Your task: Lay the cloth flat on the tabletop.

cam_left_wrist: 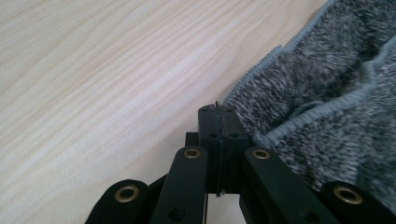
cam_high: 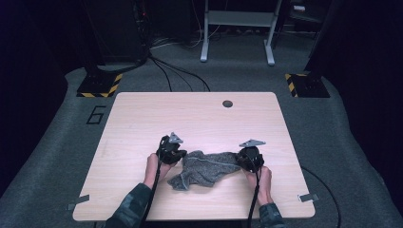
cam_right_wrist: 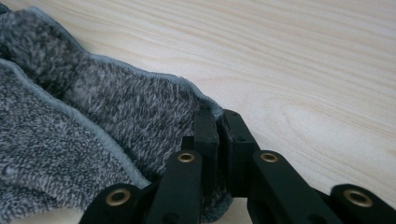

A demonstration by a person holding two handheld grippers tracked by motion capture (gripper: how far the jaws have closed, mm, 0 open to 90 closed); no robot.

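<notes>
A grey fleecy cloth (cam_high: 206, 168) lies crumpled on the wooden table (cam_high: 190, 118), near its front edge. My left gripper (cam_high: 177, 153) is at the cloth's left end. In the left gripper view its jaws (cam_left_wrist: 217, 122) are pressed together, with the cloth's pale hem (cam_left_wrist: 261, 70) running into the seam between them and only a thin sliver caught. My right gripper (cam_high: 241, 159) is at the cloth's right end. Its jaws (cam_right_wrist: 218, 133) are shut on the cloth's hemmed edge (cam_right_wrist: 140, 116), which folds up between the pads. A hand holds each gripper from the near side.
A round cable hole (cam_high: 227, 103) sits in the table near the far edge. Beyond the table are stand bases with yellow-black tape (cam_high: 100, 85) and white frame legs (cam_high: 237, 28) on the grey floor. Bare tabletop stretches behind the cloth.
</notes>
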